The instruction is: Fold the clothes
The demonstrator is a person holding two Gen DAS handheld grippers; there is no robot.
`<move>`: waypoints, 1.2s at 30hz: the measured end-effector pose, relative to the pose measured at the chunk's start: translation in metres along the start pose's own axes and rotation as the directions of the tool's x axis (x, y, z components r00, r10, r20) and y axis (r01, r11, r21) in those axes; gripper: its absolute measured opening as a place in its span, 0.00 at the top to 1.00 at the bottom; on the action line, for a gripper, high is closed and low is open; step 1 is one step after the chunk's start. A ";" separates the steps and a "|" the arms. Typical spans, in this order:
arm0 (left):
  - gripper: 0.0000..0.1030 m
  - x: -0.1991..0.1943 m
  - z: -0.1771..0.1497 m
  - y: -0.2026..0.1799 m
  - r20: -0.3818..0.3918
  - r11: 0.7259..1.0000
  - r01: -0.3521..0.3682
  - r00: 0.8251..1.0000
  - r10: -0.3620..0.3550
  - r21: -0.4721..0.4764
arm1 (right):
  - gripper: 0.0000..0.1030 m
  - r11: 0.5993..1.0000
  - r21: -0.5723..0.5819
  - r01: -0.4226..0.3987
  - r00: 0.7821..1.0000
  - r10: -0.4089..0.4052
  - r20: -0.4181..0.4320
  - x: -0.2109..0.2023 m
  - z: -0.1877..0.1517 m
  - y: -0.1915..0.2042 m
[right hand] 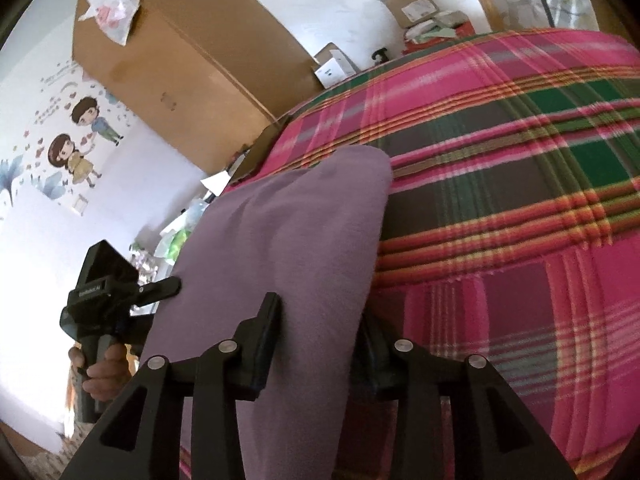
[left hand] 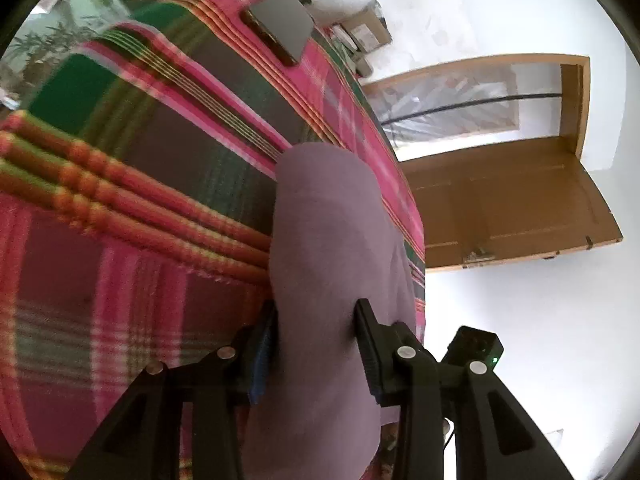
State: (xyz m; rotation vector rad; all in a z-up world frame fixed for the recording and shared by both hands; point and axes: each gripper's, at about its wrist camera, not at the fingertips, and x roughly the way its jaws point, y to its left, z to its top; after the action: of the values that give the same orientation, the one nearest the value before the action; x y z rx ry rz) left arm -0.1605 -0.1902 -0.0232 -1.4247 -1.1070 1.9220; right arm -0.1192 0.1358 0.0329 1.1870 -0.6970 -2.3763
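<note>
Two black fingers of the left gripper (left hand: 316,344) are standing apart in the left wrist view, and the mauve garment (left hand: 332,240) is passing between them; whether the pads are pressing it I cannot tell. The garment is lying as a long folded strip on the plaid blanket (left hand: 140,184), near its right edge. A dark tablet (left hand: 280,26) is resting on the far part of the blanket, and a wooden door (left hand: 516,204) is showing at the right.

In the right wrist view, the right gripper (right hand: 320,340) is also straddling the garment (right hand: 288,240) with fingers apart. The right finger is hiding under the cloth. At the left, a hand (right hand: 100,376) is holding the other gripper's handle.
</note>
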 end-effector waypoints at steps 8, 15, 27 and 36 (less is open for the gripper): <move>0.63 -0.024 -0.030 -0.013 0.034 0.993 -0.110 0.993 0.109 0.031 | 0.63 0.989 -0.078 0.129 0.987 -0.119 0.111 -0.038 -0.011 0.024; 0.63 -0.024 -0.047 -0.015 0.021 0.986 -0.160 0.987 0.159 0.036 | 0.64 0.961 -0.246 0.125 0.988 -0.098 0.119 -0.047 -0.041 0.057; 0.56 -0.019 -0.057 -0.013 0.037 0.972 -0.227 0.974 0.225 0.058 | 0.66 0.925 -0.319 0.207 0.978 -0.197 0.065 -0.033 -0.064 0.052; 0.56 -0.024 -0.067 -0.021 0.070 0.958 -0.278 0.959 0.273 0.073 | 0.66 0.903 -0.345 0.255 0.967 -0.236 0.096 -0.035 -0.069 0.058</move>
State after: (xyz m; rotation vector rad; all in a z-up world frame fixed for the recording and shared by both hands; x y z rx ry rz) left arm -0.0916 -0.1765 -0.0012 -1.5526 -0.8789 2.1884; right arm -0.0359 0.0904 0.0531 1.1098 -0.1184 -2.6015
